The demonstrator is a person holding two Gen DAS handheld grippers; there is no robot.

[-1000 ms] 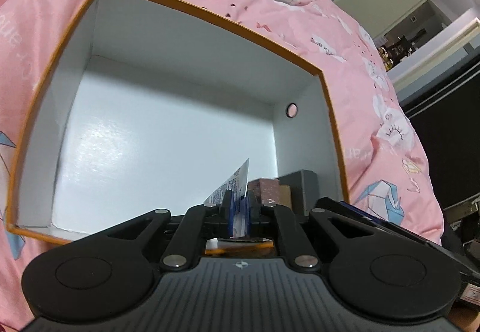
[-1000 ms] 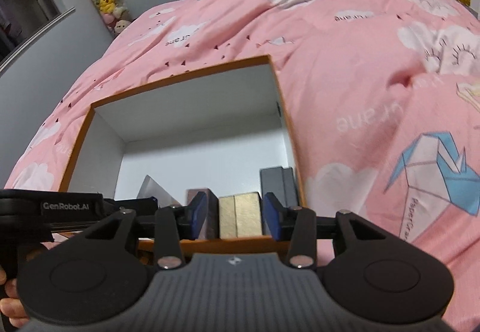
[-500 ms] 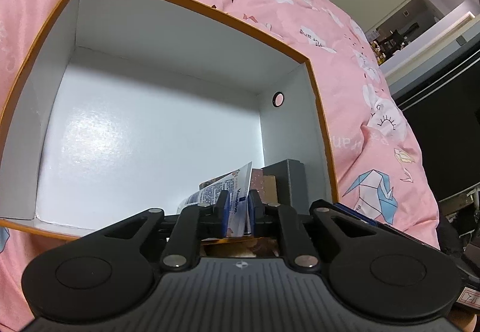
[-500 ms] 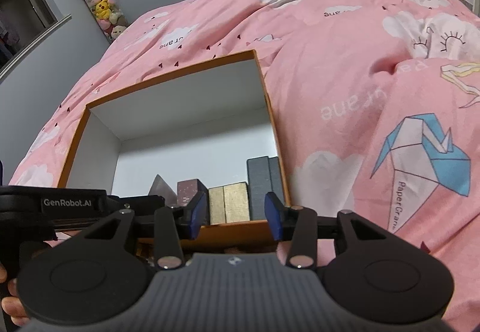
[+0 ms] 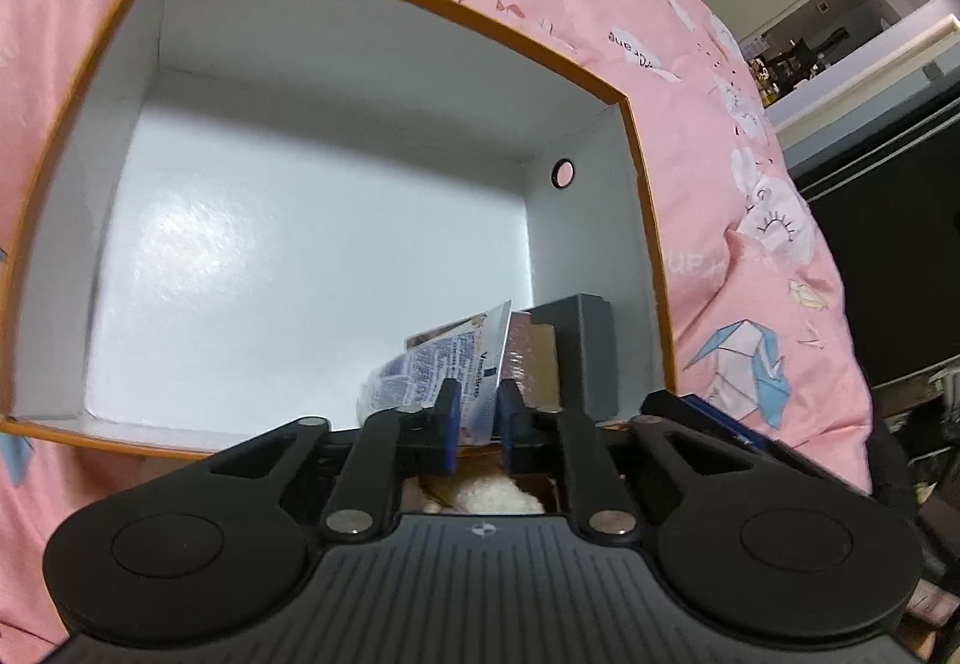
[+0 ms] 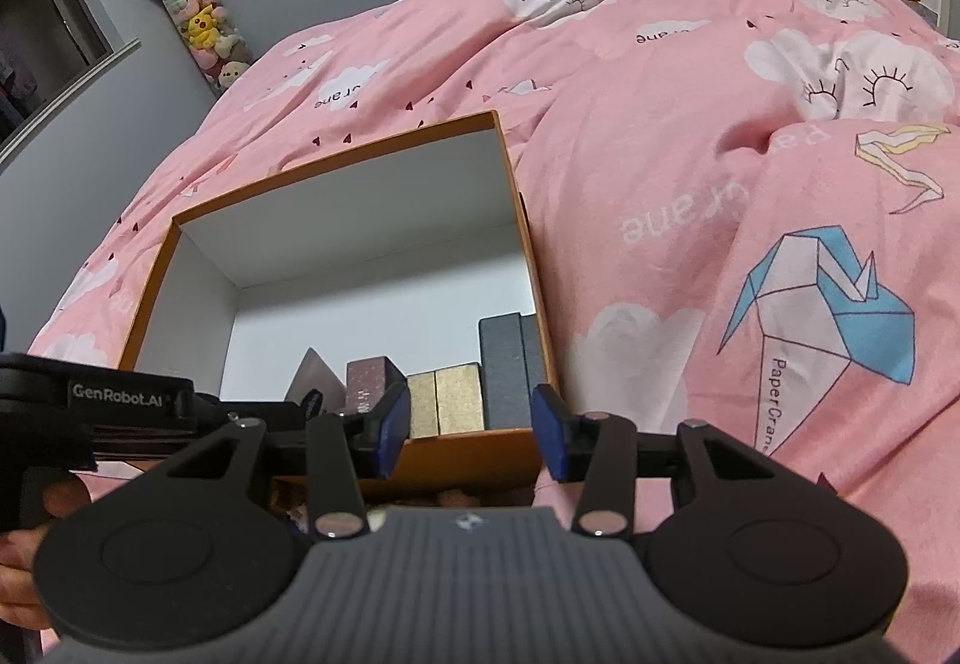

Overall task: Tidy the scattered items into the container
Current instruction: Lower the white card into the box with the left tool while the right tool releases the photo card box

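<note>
An orange-rimmed box with a white inside (image 5: 636,135) lies on the pink bedspread; it also shows in the right wrist view (image 6: 522,220). In its near right corner stand a grey box (image 5: 585,352), a gold box (image 6: 459,397) and a maroon box (image 6: 369,379). A white and blue Vaseline tube (image 5: 444,364) leans beside them, its flat end between the pads of my left gripper (image 5: 477,421), whose jaws stand slightly apart around it. My right gripper (image 6: 471,439) is open and empty, just outside the box's near wall.
The pink bedspread (image 6: 750,196) with cloud and paper-crane prints surrounds the box. A tube of plush toys (image 6: 192,15) stands against the grey wall at the far left. A dark cabinet (image 5: 888,244) is to the right of the bed.
My left gripper's jaws have parted a little around the tube inside the box. My right gripper has opened wider and drawn back from the gold box to outside the near wall.
</note>
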